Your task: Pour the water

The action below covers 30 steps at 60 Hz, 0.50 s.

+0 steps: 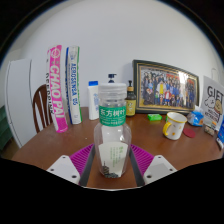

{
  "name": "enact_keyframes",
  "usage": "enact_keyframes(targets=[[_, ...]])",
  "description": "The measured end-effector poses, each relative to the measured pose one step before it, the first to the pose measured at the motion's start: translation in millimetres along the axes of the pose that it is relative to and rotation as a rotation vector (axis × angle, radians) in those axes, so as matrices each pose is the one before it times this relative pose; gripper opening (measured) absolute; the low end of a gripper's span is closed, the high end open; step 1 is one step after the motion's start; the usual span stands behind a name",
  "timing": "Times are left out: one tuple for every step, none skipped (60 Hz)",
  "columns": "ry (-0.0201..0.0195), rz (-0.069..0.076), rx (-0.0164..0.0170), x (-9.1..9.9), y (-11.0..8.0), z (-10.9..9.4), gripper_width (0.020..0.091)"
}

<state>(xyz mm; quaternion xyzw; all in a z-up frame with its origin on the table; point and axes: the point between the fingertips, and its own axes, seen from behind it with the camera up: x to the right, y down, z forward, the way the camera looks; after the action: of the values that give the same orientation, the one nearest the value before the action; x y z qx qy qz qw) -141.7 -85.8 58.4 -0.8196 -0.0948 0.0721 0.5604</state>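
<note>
The claw [113, 163] reaches forward over a brown wooden tabletop [60, 145], and a clear plastic water bottle [112, 135] stands upright between its two fingers. The bottle carries a green label with white characters and a white cap, and its base sits low between the purple pads [82, 158]. Both pads lie close against the bottle's lower sides, at about 9 and 3 o'clock of it; whether they actually press on the plastic or leave a thin gap cannot be told from this view. The claw is spread only about as wide as the bottle.

Beyond the bottle, at roughly 12 o'clock, a small dark-capped bottle [130, 100] with a yellow label stands near the wall. At 11 o'clock stands a white container [94, 100]. Further toward 10 o'clock, two tall packages [64, 70] with pink and green lettering lean against the white wall, with a dark wooden chair back [41, 105] beside them at 9 o'clock.

At 1 o'clock a framed group photograph [165, 87] leans on the wall. In front of it, at 2 o'clock, a pale mug [175, 125] sits on the tabletop, with a small green object [154, 118] just to its left. A box with printed lettering [212, 100] stands at 3 o'clock.
</note>
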Motion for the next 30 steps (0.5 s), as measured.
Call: enact_keyframes(targets=[[-0.00203,0.0004,0.00271,-0.10,-0.07,1.58,0.0644],[-0.00120,0.0002,0.00229,0.07,-0.06,1.52,0.0621],[0.00159,0.0012,0.00197,0.83,0.01,1.30,0.0587],[0.00250,0.0009,0.00221,0.73,-0.11,1.21,0.0547],[-0.00095,0.0028,0.00583,-0.16,-1.20,0.57,0.0545],[-0.00202,0.0027,0.00559,-0.57,-0.83,0.44,0.0544],[-0.00151,0.0015,0.00340,-0.08,0.09,0.88,0.0538],[-0.00171,0.0020,0.00124,-0.09,0.03,0.50,0.0525],[-0.00133,0.0019,0.00174,-0.29,-0.08,0.21,0.0518],[-0.00066,0.0011,0.00239,-0.13,-0.32,-0.02,0.0506],[0.00013,0.0006,0.00226,0.25,-0.57,-0.17,0.0495],[-0.00152,0.0004,0.00145,1.69,-0.39,-1.80,0.0487],[-0.00016,0.0013,0.00182,0.02,-0.58,-0.36,0.0474],[-0.00162,0.0030,0.00169,-0.29,-1.07,-0.55,0.0476],[-0.00386,0.0023,0.00233,-0.65,-2.00,-0.59,0.0458],[-0.00418,0.0022,0.00252,-0.59,-2.29,-0.55,0.0456],[-0.00467,0.0021,0.00132,-0.61,-2.41,-0.66,0.0456],[-0.00503,0.0021,0.00246,-0.70,-2.90,-0.42,0.0438],[-0.00304,0.0033,0.00297,-0.17,-3.47,-0.39,0.0437],[0.00229,0.0024,0.00238,-2.29,-3.43,0.39,0.0436],[-0.00368,0.0034,0.00283,-0.39,-4.20,0.20,0.0437],[-0.00880,0.0059,0.00126,0.64,-4.85,-0.38,0.0437],[-0.00728,0.0082,0.00125,-1.19,-4.63,-0.12,0.0437],[-0.00496,0.0108,0.00138,-2.76,-4.44,0.25,0.0436],[-0.00832,0.0151,0.00224,-1.49,-5.72,-0.12,0.0436],[-0.01063,0.0179,0.00487,-1.30,-6.15,-0.37,0.0435],[-0.00942,0.0198,0.00518,-1.62,-6.76,0.28,0.0435],[-0.00868,0.0235,0.00555,-1.52,-6.93,0.35,0.0435],[-0.00973,0.0282,0.00457,-1.51,-7.24,0.60,0.0434],[-0.01188,0.0324,0.00438,-1.92,-7.27,0.70,0.0435]])
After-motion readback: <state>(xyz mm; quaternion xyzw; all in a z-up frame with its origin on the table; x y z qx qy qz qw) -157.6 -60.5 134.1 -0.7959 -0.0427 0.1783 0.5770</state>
